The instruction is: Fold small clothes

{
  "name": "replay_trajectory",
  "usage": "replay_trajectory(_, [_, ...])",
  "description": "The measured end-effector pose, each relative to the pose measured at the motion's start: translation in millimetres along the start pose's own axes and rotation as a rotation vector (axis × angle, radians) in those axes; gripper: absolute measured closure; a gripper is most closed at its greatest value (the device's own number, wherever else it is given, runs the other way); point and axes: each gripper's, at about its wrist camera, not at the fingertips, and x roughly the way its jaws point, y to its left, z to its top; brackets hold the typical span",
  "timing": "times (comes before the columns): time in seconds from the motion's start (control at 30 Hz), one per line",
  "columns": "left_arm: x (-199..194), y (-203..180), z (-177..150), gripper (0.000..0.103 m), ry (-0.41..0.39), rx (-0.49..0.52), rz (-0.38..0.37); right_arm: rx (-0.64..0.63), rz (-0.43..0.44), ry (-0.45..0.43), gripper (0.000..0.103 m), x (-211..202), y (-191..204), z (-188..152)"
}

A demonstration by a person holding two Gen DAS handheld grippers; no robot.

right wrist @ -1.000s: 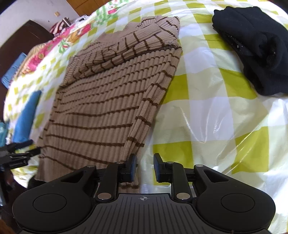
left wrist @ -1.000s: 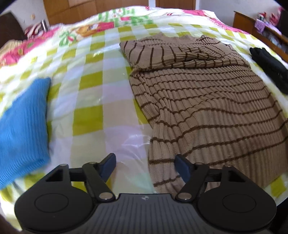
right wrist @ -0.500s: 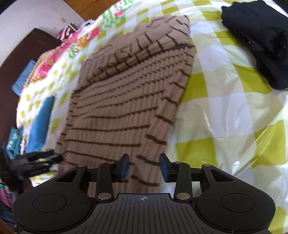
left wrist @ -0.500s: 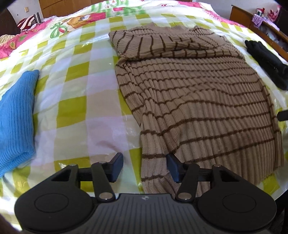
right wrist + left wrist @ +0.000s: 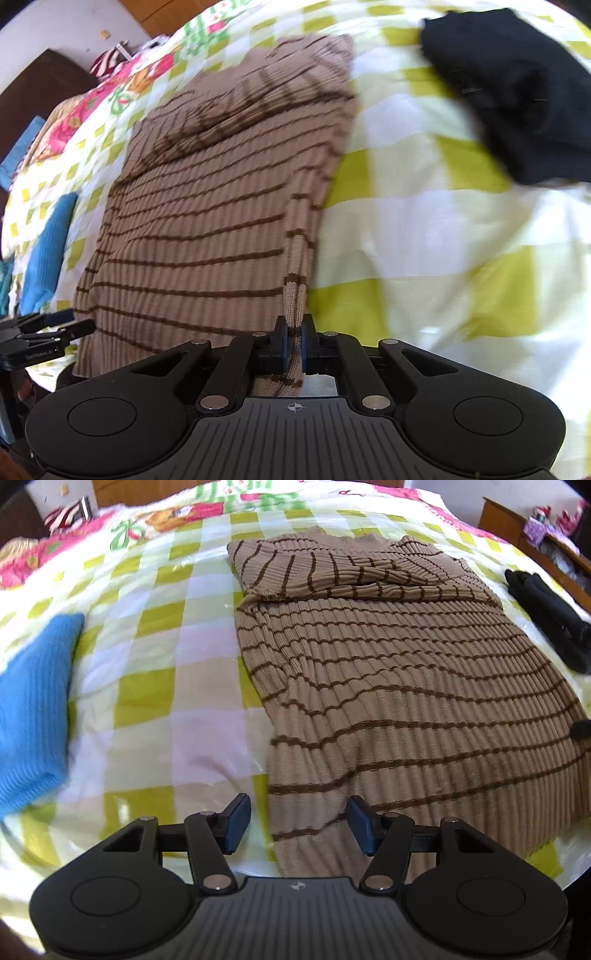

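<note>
The step in hand appears to be taking hold of the near hem of the sweater (image 5: 406,686) at both corners, ahead of a lengthwise fold. The sweater lies spread flat on the bed cover (image 5: 166,686), its sleeves already folded across the chest at the far end. The right gripper (image 5: 293,345) has its jaws pinched tight on the right hem corner, a narrow strip of knit standing up between the pads. The left gripper (image 5: 295,823) stands about half open and is opening slightly; the left hem corner lies between and below its fingers, but the pads do not press on it. In judgement, the next move calls for the left jaws to come down around the hem edge and close, so that both corners can be lifted together and carried toward the collar. The sweater is a tan ribbed knit with thin dark brown stripes, soft and prone to stretch and sag. The cover is a yellow-green and white check under a glossy, crinkled plastic film. A folded blue knit (image 5: 29,716) lies well to the left; a folded black garment (image 5: 509,92) lies to the right.
</note>
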Motion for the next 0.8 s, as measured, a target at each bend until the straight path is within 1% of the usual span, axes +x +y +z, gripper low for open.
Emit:
replay_trajectory(0.07, [3, -2, -2, 0.029, 0.000, -0.021, 0.003, 0.024, -0.025, -0.018, 0.098, -7, -11, 0])
replay_trajectory(0.13, [5, -3, -4, 0.029, 0.002, -0.035, 0.012, 0.059, -0.017, -0.024, 0.098, -7, -17, 0])
replay_trajectory(0.2, [5, 0, -4, 0.029, 0.007, -0.058, 0.005, 0.040, -0.001, -0.026, 0.098, -6, -13, -1])
replay_trajectory(0.23, [6, 2, -3, 0.029, 0.023, -0.081, -0.002, 0.026, 0.002, -0.025, 0.098, -5, -12, -1])
replay_trajectory(0.3, [7, 8, -2, 0.037, 0.050, -0.117, -0.019, 0.033, 0.005, -0.034, 0.098, -7, -16, 2])
replay_trajectory(0.37, [6, 11, -1, 0.052, 0.061, -0.125, -0.034, 0.064, 0.003, -0.056, 0.098, -13, -26, 5])
replay_trajectory(0.4, [6, 11, -1, 0.056, 0.068, -0.131, -0.043, 0.075, 0.000, -0.063, 0.098, -16, -31, 4])
replay_trajectory(0.47, [5, 9, -3, 0.080, 0.079, -0.145, -0.059, 0.088, -0.003, -0.064, 0.099, -16, -36, 4])
replay_trajectory(0.53, [-2, 5, -5, 0.080, 0.062, -0.137, -0.073, 0.084, 0.001, -0.066, 0.099, -16, -36, 3])
replay_trajectory(0.6, [-9, 4, -7, 0.080, 0.031, -0.143, -0.052, 0.083, 0.005, -0.072, 0.099, -17, -37, 3])
replay_trajectory(0.67, [-8, 11, -9, 0.081, 0.029, -0.192, -0.039, 0.091, 0.000, -0.082, 0.099, -18, -40, 3])
replay_trajectory(0.7, [-5, 17, -10, 0.081, 0.038, -0.221, -0.045, 0.099, 0.001, -0.084, 0.099, -19, -43, 4])
replay_trajectory(0.77, [0, 24, -14, 0.082, 0.058, -0.273, -0.071, 0.120, 0.020, -0.078, 0.099, -19, -46, 3])
replay_trajectory(0.8, [-2, 23, -14, 0.082, 0.055, -0.277, -0.090, 0.132, 0.043, -0.073, 0.099, -19, -47, 4])
